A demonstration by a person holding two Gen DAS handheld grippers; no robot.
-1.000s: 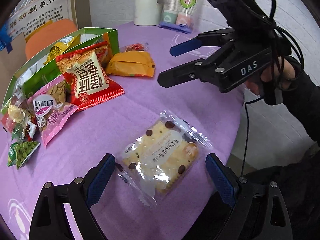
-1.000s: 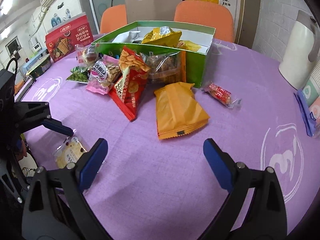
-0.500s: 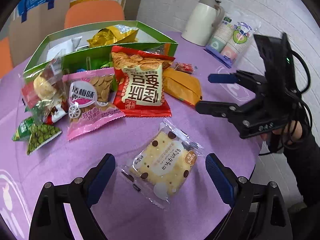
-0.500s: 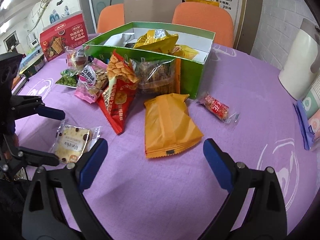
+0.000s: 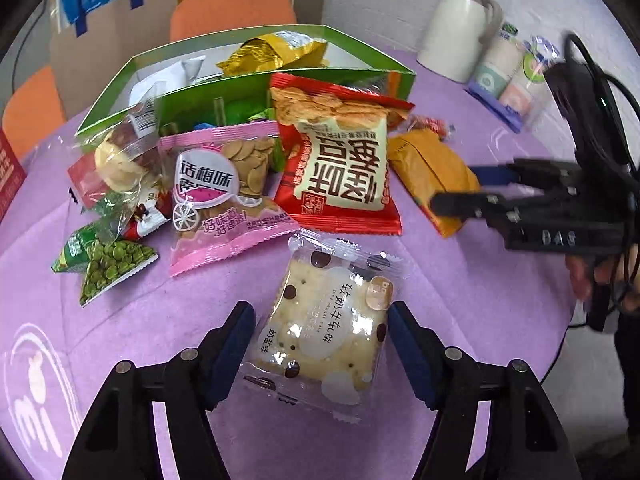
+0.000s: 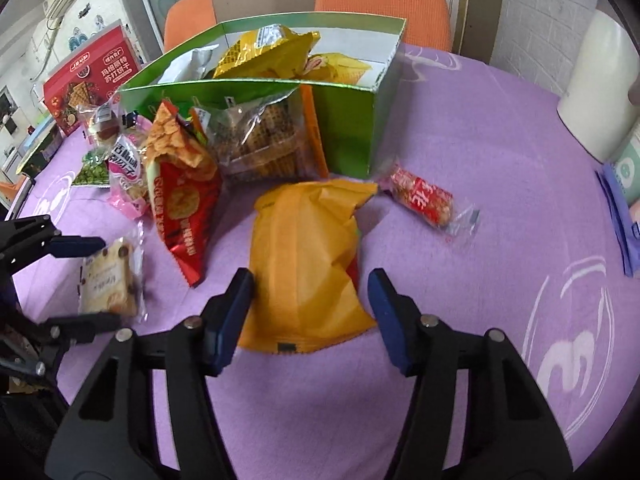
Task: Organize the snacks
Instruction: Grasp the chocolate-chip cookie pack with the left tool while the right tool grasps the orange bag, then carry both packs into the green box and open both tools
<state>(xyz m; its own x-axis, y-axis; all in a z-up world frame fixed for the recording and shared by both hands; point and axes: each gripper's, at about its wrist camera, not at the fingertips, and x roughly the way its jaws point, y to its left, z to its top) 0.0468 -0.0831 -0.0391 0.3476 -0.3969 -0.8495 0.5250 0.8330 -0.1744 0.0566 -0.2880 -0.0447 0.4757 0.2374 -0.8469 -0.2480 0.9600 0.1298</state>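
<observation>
Left gripper (image 5: 320,330) was closing, jaws either side of the cracker packet (image 5: 326,336) on the purple tablecloth (image 5: 460,300), pads not clearly touching. Right gripper (image 6: 310,304) was closing too, straddling the orange snack bag (image 6: 304,256). Beyond: green box (image 6: 348,128).

A matt purple cloth covers the bench (image 6: 460,128), the biscuit packet (image 5: 328,328) is clear glossy film, the orange packet (image 6: 308,256) looks matt and creased, the red snack bag (image 5: 340,168) is shiny foil, and the green box (image 6: 352,128) is smooth glossy card.
</observation>
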